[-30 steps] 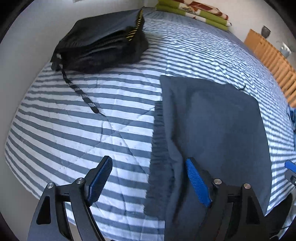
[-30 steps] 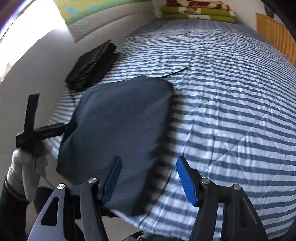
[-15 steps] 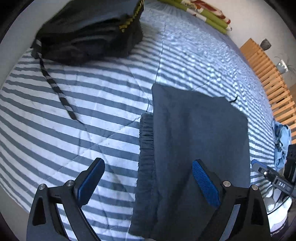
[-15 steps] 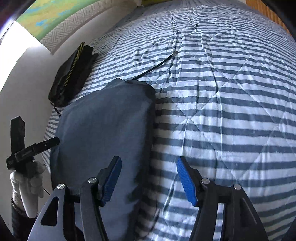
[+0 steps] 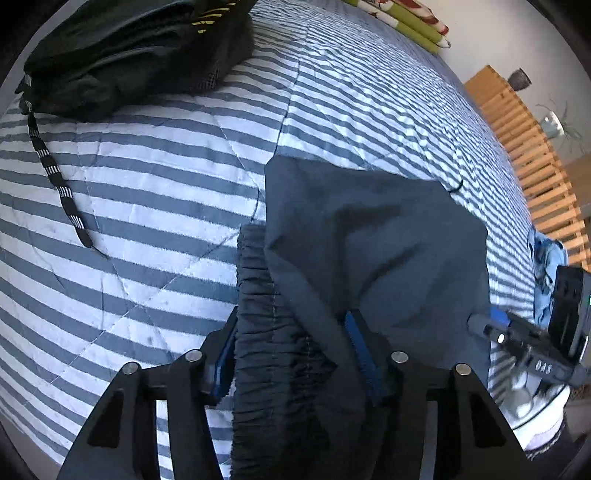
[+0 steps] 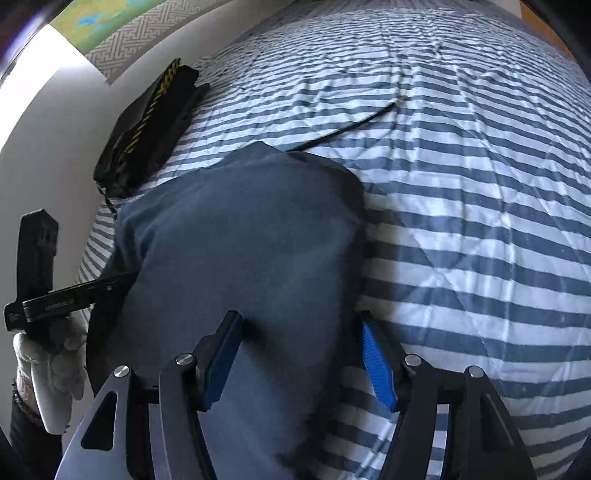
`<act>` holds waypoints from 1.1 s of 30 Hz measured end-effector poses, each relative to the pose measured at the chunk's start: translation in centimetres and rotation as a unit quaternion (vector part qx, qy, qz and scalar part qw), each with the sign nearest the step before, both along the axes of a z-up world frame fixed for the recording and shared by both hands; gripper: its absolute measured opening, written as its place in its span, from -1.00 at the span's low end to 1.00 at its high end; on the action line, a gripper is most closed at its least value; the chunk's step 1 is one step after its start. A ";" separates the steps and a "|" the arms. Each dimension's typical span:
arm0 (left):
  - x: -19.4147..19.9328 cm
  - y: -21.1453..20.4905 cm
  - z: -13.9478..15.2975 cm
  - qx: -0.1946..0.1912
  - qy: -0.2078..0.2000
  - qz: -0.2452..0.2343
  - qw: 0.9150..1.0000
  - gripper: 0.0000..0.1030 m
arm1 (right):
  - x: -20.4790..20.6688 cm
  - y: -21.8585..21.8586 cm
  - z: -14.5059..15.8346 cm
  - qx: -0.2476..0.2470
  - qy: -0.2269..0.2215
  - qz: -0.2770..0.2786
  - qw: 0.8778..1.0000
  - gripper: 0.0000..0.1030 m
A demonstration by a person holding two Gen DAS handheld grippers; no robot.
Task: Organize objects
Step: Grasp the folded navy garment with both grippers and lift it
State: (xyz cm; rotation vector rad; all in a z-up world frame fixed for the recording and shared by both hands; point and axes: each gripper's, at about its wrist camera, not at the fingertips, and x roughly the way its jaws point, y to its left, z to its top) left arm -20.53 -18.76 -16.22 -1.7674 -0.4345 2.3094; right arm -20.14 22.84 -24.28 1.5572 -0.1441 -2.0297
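A folded dark grey garment (image 5: 373,243) with a gathered elastic waistband lies on the blue-and-white striped bed (image 5: 155,192). My left gripper (image 5: 291,350) is shut on its waistband edge, and the cloth bunches up between the blue pads. In the right wrist view the same garment (image 6: 240,236) lies under my right gripper (image 6: 301,354), whose jaws stand wide apart over the garment's near right edge. The left gripper (image 6: 62,299) shows at the left edge of that view, and the right gripper (image 5: 517,339) at the right edge of the left wrist view.
A folded black garment with yellow trim (image 5: 136,48) and a striped drawstring (image 5: 55,173) lies at the bed's far left corner by the wall. Folded green and red bedding (image 5: 410,18) lies at the head. A wooden slatted frame (image 5: 532,155) and light blue cloth (image 5: 546,258) are on the right.
My left gripper moved forward onto the waistband and closed on it, lifting and wrinkling the cloth. My right gripper moved closer over the garment's right edge and stays open.
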 end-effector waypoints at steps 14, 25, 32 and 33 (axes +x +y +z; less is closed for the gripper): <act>0.0 1.2 -0.1 -0.011 0.024 0.006 1.000 -0.01 | 0.3 -1.3 -0.2 0.013 0.006 0.010 1.000 -0.47; 2.2 1.4 4.2 -0.009 0.071 0.007 0.997 -0.60 | 2.5 -2.4 3.1 0.020 0.063 0.021 0.998 -0.84; 4.6 0.6 8.1 0.000 0.111 0.015 0.994 -0.62 | 4.4 -2.0 7.2 0.007 0.107 0.031 0.994 -0.88; 4.9 0.4 8.7 0.002 0.116 0.017 0.993 -0.63 | 4.6 -2.0 7.9 0.004 0.113 0.034 0.993 -0.89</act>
